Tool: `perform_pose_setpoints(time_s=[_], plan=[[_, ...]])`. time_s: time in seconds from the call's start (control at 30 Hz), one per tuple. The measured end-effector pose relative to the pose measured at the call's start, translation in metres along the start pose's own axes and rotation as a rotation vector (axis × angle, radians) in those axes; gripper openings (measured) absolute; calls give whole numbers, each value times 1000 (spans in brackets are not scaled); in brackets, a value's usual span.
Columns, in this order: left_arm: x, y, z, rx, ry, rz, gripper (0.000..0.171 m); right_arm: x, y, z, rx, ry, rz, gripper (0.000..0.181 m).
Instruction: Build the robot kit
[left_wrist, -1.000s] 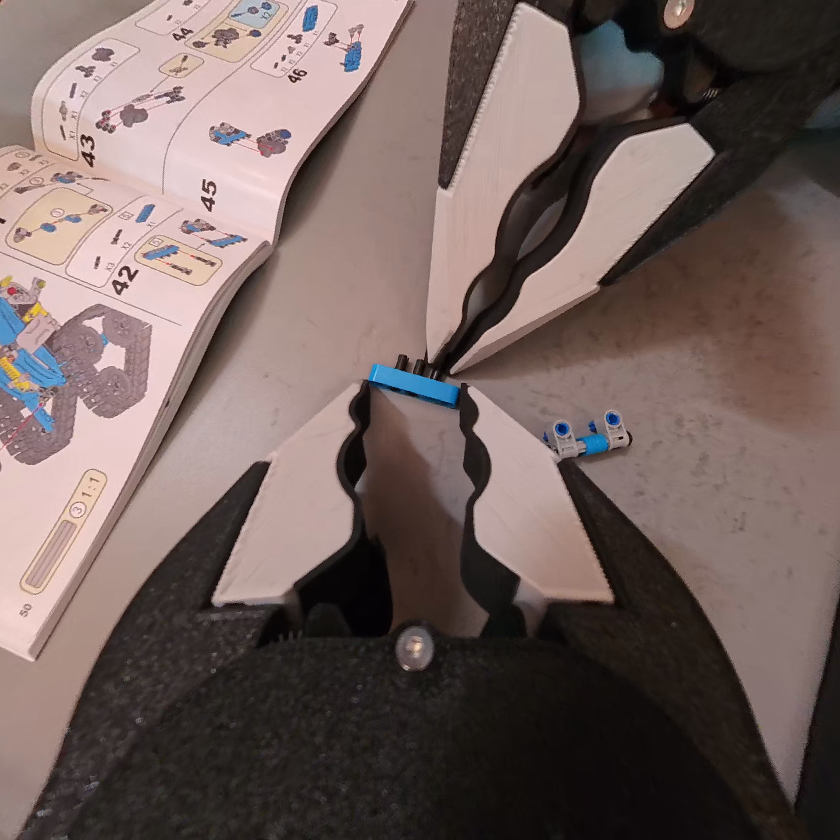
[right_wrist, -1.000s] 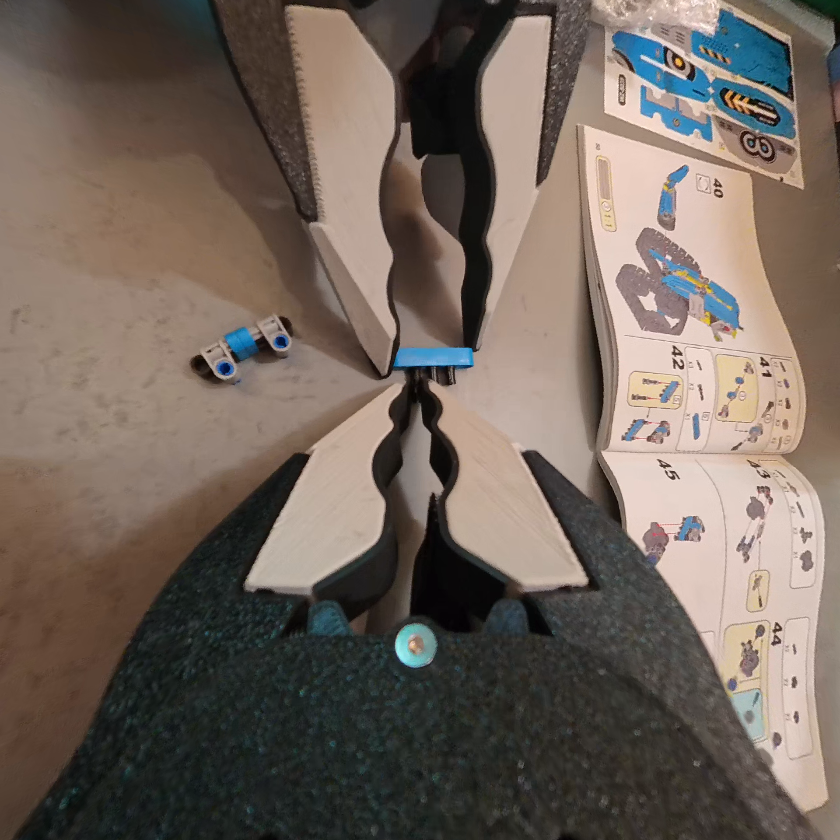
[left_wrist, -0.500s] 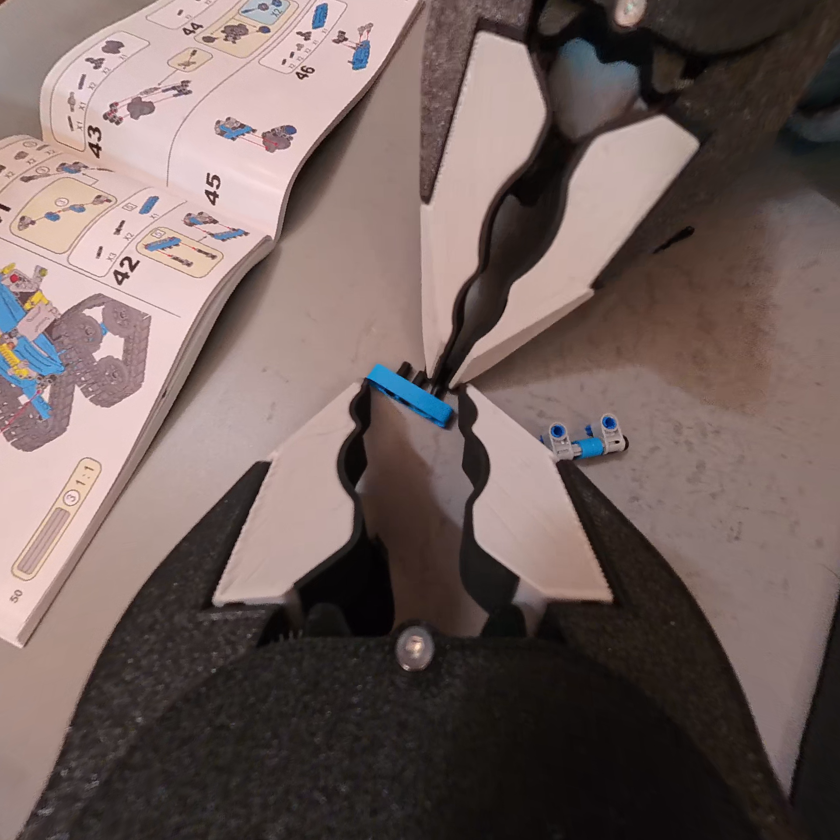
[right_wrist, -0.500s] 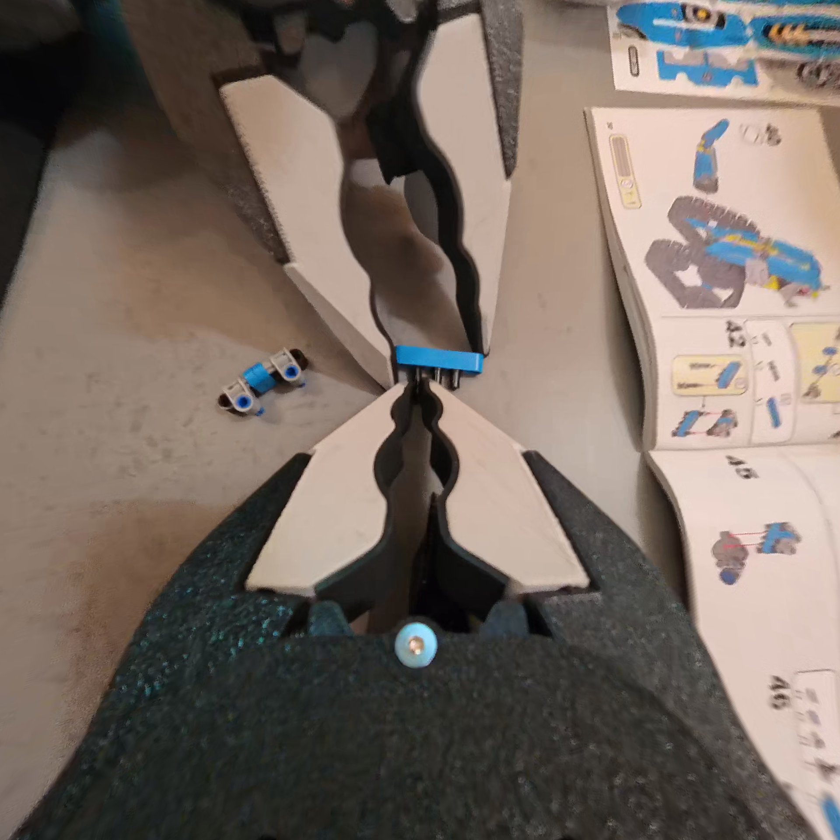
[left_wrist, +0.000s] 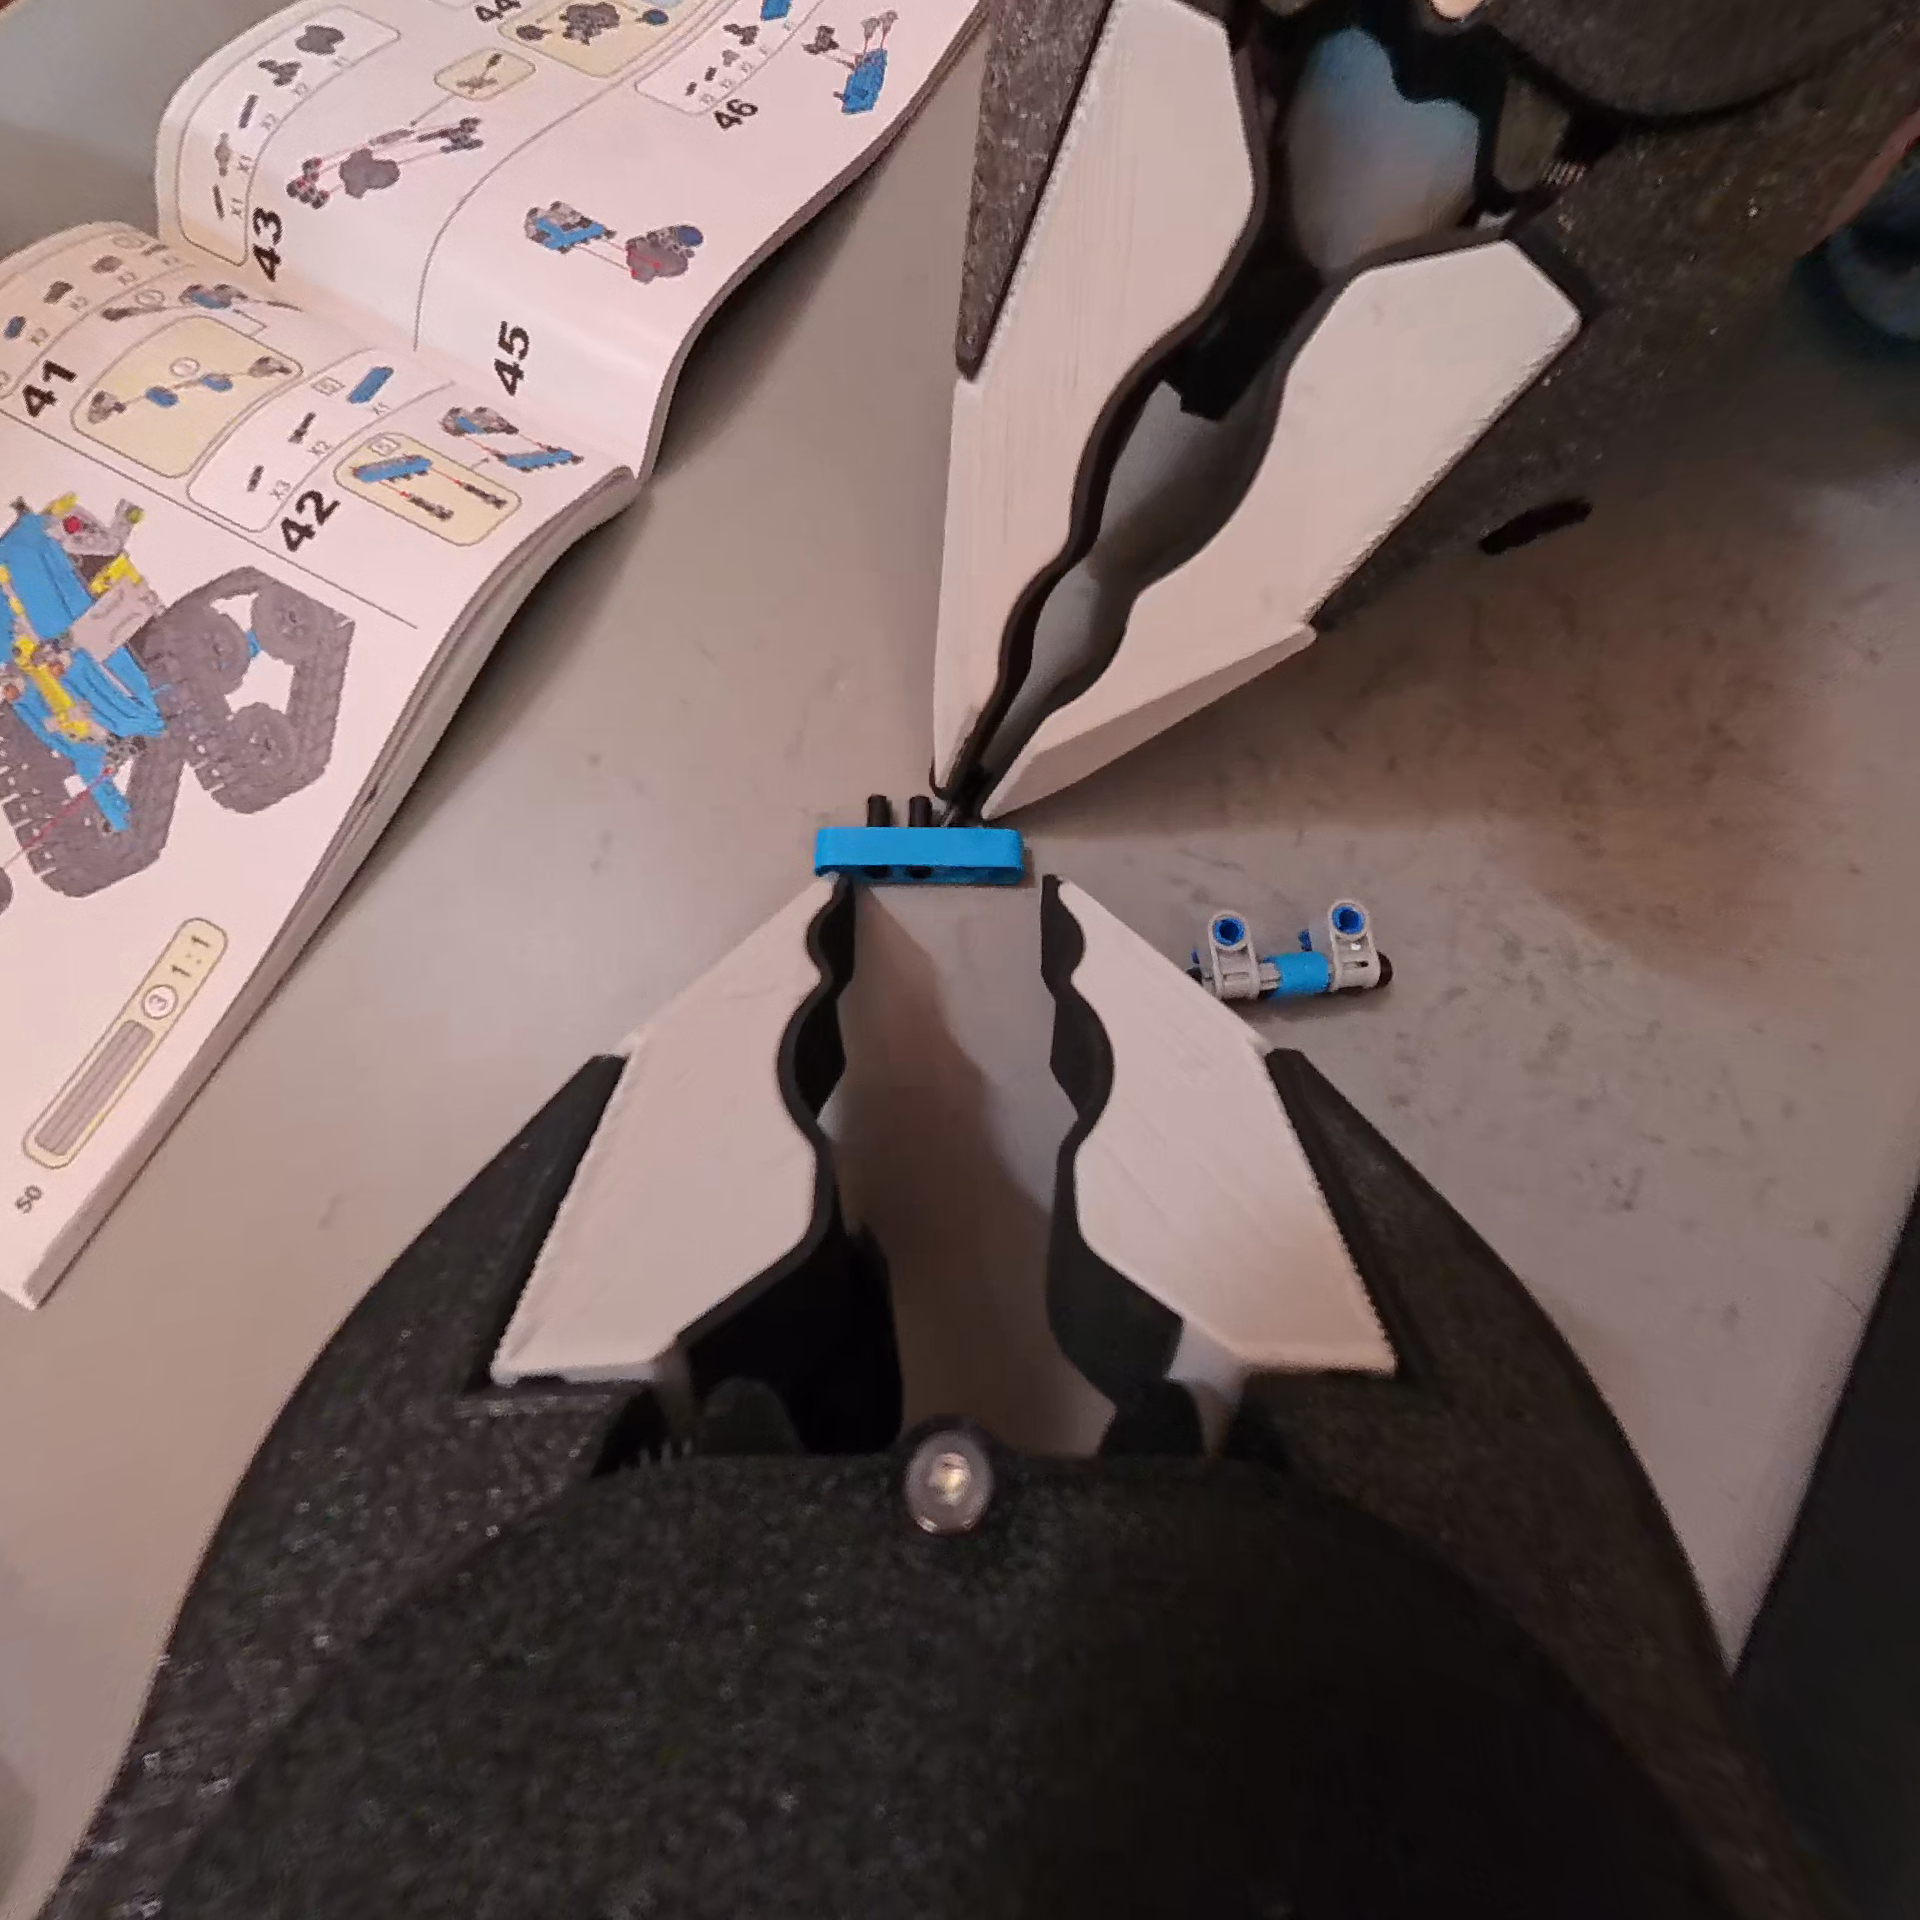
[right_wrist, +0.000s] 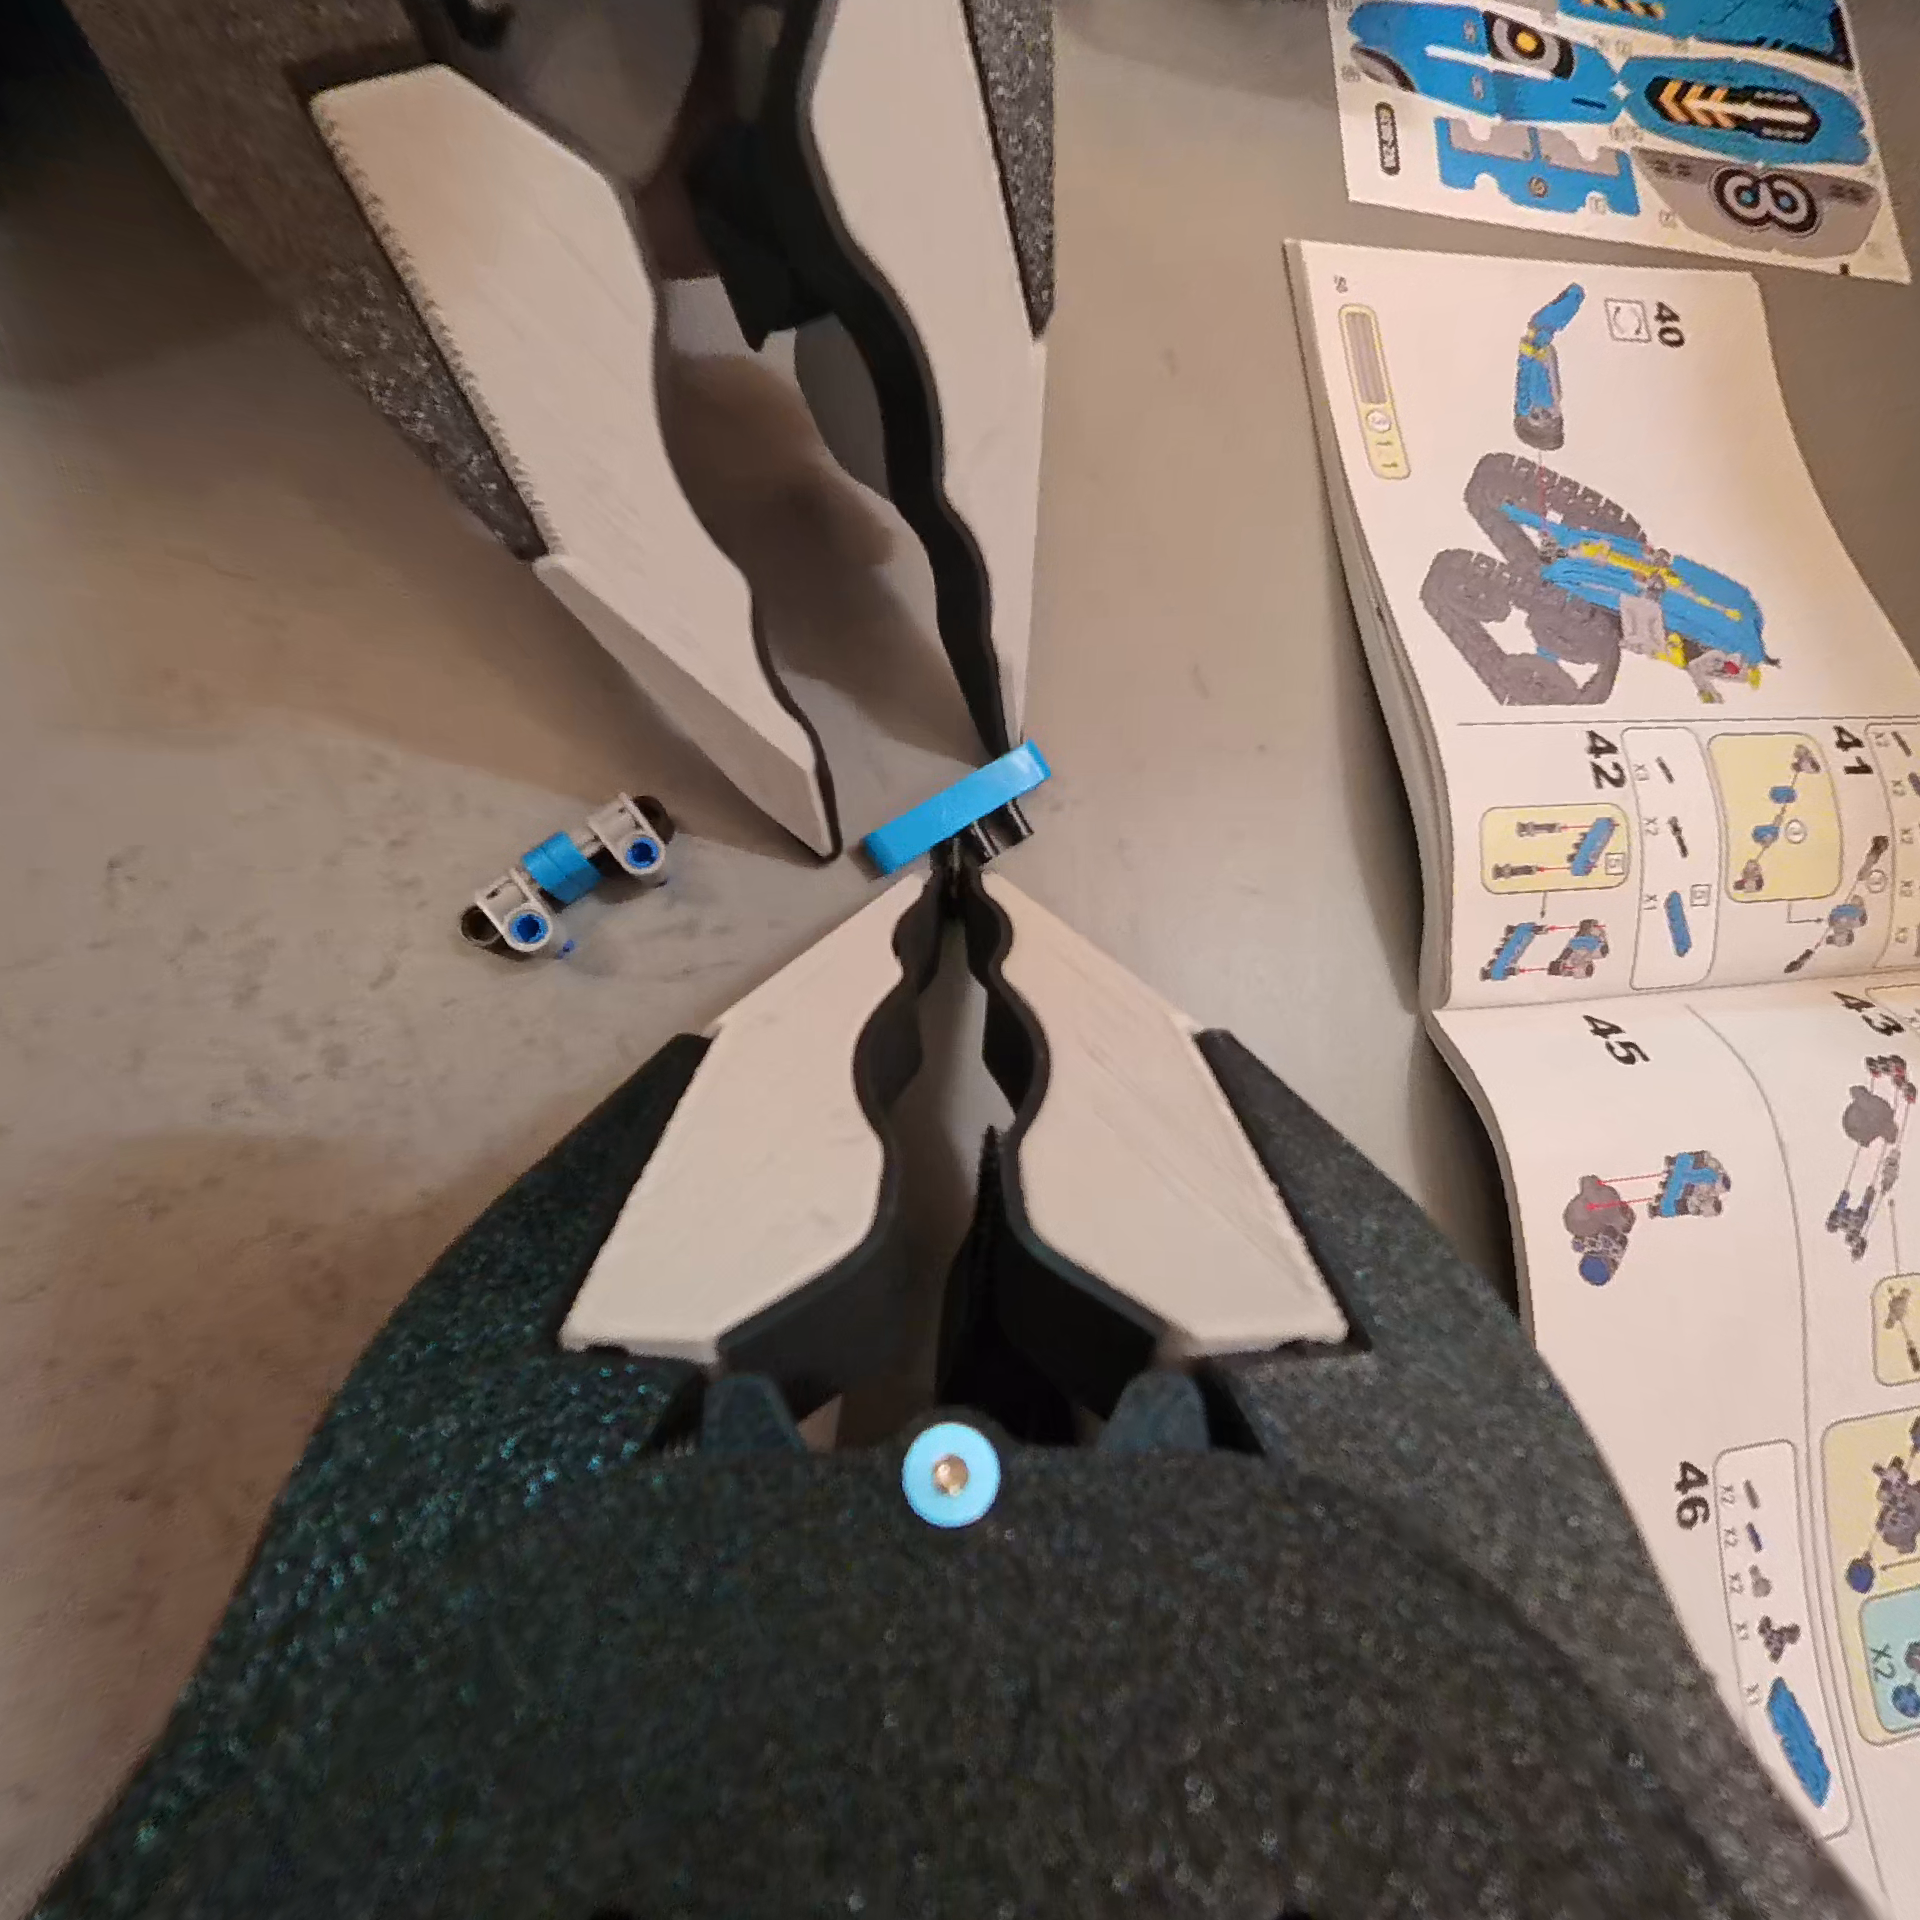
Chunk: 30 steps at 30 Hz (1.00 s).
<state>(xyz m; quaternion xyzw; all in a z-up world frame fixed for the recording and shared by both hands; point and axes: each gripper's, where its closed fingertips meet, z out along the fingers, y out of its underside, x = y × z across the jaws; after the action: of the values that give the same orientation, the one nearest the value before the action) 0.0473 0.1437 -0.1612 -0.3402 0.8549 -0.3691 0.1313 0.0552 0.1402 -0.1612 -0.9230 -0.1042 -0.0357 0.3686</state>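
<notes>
Table (left_wrist: 1558, 1143) grey; booklet (left_wrist: 312, 520) open, left of beam; sticker sheet (right_wrist: 1610, 114) beyond booklet. Left gripper (left_wrist: 940, 883) spread, tips just short of beam (left_wrist: 920, 854), gripping nothing. Right gripper (right_wrist: 951, 878) pressed together on pin at far side of beam. Small grey-blue piece (left_wrist: 1288, 961) lies right of beam. Pins (left_wrist: 899, 808) black, stuck in beam. Risk: beam seems carried by one pin only; twist or pull could slip it off, dropping it.
</notes>
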Motion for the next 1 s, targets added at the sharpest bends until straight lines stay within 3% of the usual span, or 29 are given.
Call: perform_pose_setpoints(time_s=[0.33, 0.87, 1.0], plan=[[1, 4, -5, -50, -20, 40, 16, -3, 0, -1, 4, -10, -78, 4], [3, 2, -2, -39, 27, 44, 13, -6, -2, -1, 46, -18, -215, 3], [3, 2, -2, -45, 49, 39, 12, -7, -2, 0, 80, -84, -218, 3]])
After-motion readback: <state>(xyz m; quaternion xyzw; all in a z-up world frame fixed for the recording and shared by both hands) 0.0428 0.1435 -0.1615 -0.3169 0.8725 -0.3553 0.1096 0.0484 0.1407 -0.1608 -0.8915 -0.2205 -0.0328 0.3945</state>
